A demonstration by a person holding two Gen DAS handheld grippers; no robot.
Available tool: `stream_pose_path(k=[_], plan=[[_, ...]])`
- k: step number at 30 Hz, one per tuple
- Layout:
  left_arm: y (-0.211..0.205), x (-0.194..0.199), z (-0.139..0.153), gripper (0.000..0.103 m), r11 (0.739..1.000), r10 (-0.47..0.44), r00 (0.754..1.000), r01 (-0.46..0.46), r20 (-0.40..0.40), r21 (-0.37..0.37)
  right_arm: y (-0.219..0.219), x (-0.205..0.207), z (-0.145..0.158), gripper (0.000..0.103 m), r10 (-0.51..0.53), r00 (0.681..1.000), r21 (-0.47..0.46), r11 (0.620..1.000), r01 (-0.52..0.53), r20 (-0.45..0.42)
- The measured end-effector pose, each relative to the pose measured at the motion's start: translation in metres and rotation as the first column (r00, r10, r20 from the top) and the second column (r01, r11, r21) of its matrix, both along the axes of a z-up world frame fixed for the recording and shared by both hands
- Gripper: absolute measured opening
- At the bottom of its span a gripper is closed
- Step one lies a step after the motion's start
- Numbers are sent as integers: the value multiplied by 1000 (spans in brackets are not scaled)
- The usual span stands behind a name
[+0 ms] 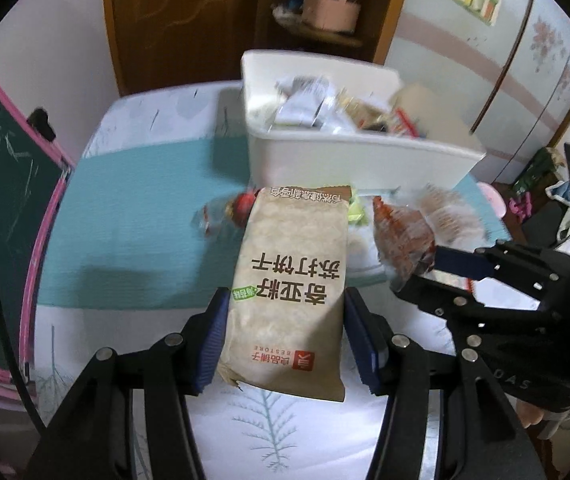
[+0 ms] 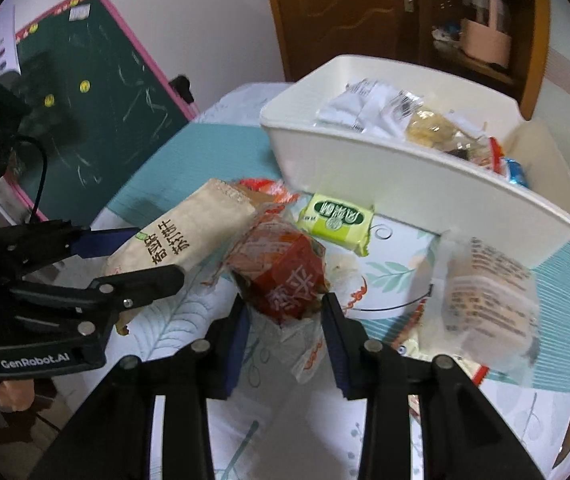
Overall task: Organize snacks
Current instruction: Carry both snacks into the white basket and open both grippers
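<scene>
Both views are fisheye, each looking forward and steeply down along its own gripper's fingers, close over the table (image 1: 125, 216). The left wrist view faces the bin (image 1: 349, 160) at the far edge, with the right gripper (image 1: 425, 276) entering at its right side. The right wrist view faces the same bin (image 2: 405, 184), the left gripper (image 2: 137, 256) at its left. Both share the bin, the table's middle, the door (image 1: 173, 12) and the chalkboard (image 2: 97, 92).

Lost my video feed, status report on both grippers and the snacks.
Left gripper shut on beige cracker pack. Right gripper shut on red snack pack. White bin ahead, path clear.
</scene>
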State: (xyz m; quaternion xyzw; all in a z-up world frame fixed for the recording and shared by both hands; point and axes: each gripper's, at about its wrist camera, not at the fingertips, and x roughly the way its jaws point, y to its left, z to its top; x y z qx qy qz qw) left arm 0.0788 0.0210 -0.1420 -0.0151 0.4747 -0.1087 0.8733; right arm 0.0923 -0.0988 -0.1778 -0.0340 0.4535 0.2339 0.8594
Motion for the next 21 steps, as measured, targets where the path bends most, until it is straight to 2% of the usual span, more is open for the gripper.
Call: stream_pose_path(k=[6, 11, 15, 18, 21], plan=[[-13, 3, 60, 54, 999, -36, 991, 35, 128, 10, -20, 1, 47, 36, -71, 995, 56, 996, 67, 72], [-25, 19, 122, 54, 998, -59, 962, 48, 267, 50, -51, 20, 108, 36, -169, 976, 136, 979, 150, 139], [-34, 42, 165, 55, 997, -71, 939, 57, 336, 52, -77, 43, 157, 36, -257, 951, 196, 955, 222, 172], [-47, 59, 189, 55, 997, -78, 924, 66, 375, 45, -90, 57, 181, 37, -299, 933, 198, 945, 260, 201], [-61, 77, 205, 55, 997, -83, 920, 80, 384, 24, -99, 73, 199, 37, -354, 909, 201, 928, 313, 220]])
